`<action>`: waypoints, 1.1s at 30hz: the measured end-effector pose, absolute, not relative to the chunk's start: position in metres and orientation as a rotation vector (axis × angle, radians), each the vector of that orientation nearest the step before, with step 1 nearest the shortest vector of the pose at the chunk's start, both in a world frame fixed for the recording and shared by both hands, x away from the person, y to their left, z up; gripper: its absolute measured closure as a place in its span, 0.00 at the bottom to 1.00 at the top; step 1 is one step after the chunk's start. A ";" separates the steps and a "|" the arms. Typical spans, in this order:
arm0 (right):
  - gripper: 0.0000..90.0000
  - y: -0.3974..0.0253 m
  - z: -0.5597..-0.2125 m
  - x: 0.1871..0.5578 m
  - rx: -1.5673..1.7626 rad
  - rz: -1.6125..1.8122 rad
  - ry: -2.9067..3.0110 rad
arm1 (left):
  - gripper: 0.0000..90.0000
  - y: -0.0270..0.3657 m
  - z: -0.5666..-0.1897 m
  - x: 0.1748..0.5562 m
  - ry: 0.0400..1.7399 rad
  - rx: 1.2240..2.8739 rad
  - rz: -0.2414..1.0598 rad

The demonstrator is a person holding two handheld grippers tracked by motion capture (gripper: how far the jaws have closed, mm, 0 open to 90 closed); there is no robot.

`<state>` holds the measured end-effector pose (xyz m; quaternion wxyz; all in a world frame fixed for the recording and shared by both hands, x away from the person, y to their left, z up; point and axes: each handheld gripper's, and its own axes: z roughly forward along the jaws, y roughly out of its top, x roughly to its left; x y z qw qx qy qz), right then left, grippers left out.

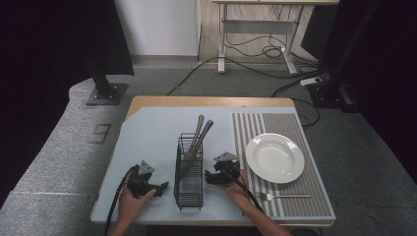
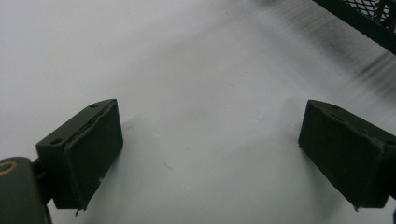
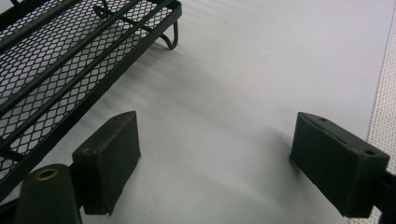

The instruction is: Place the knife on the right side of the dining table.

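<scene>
**Both grippers idle beside the wire caddy**

We see the left gripper [image 1: 158, 189] held low over the pale blue mat [image 1: 147, 132], its jaws spread wide with nothing between them; in the left gripper view [image 2: 210, 154] only bare mat lies in the gap. The right gripper [image 1: 210, 177] sits on the other side of the black wire caddy [image 1: 189, 172], jaws likewise parted and empty, and in the right gripper view [image 3: 215, 163] the caddy's mesh [image 3: 56, 60] runs just beside its left jaw.

The caddy stands upright between the two grippers and holds two pieces of metal cutlery [image 1: 196, 135], their handles leaning out over its far rim; we cannot tell what kind they are.

To the right, one striped placemat [image 1: 290, 196] carries one white plate [image 1: 275, 157], empty, and one fork [image 1: 282, 196] lying near the mat's front edge, apart from the plate.

The mat covers a wooden worktop [image 1: 206, 101] on grey carpet [image 1: 64, 147]. Beyond it stand a white-legged desk [image 1: 258, 29] with cables [image 1: 255, 51] trailing beneath, and dark curtains on both sides.
</scene>
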<state>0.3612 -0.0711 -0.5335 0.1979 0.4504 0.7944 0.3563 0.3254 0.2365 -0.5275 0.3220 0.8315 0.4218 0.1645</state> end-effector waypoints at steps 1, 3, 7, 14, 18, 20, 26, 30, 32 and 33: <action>0.17 -0.071 -0.534 0.361 1.261 0.997 2.222 | 0.06 0.236 -0.528 0.325 1.108 2.183 0.432; 0.17 -0.072 -0.533 0.361 1.262 0.999 2.223 | 0.06 0.236 -0.527 0.325 1.108 2.183 0.432; 0.18 -0.075 -0.533 0.362 1.294 1.039 2.216 | 0.06 0.236 -0.527 0.326 1.108 2.183 0.432; 0.20 -0.093 -0.514 0.366 1.334 1.176 2.162 | 0.06 0.237 -0.528 0.326 1.107 2.182 0.433; 0.21 -0.102 -0.500 0.366 1.342 1.246 2.126 | 0.06 0.237 -0.528 0.326 1.107 2.182 0.433; 0.21 -0.106 -0.487 0.364 1.335 1.292 2.103 | 0.06 0.237 -0.527 0.326 1.107 2.183 0.432; 0.20 -0.109 -0.450 0.363 1.282 1.378 2.056 | 0.06 0.236 -0.527 0.325 1.108 2.183 0.431; 0.20 -0.107 -0.431 0.365 1.236 1.397 2.054 | 0.06 0.236 -0.528 0.325 1.109 2.181 0.431; 0.20 -0.106 -0.423 0.366 1.214 1.405 2.046 | 0.06 0.236 -0.528 0.325 1.110 2.180 0.429; 0.20 -0.106 -0.419 0.366 1.203 1.419 2.044 | 0.06 0.236 -0.528 0.325 1.108 2.181 0.431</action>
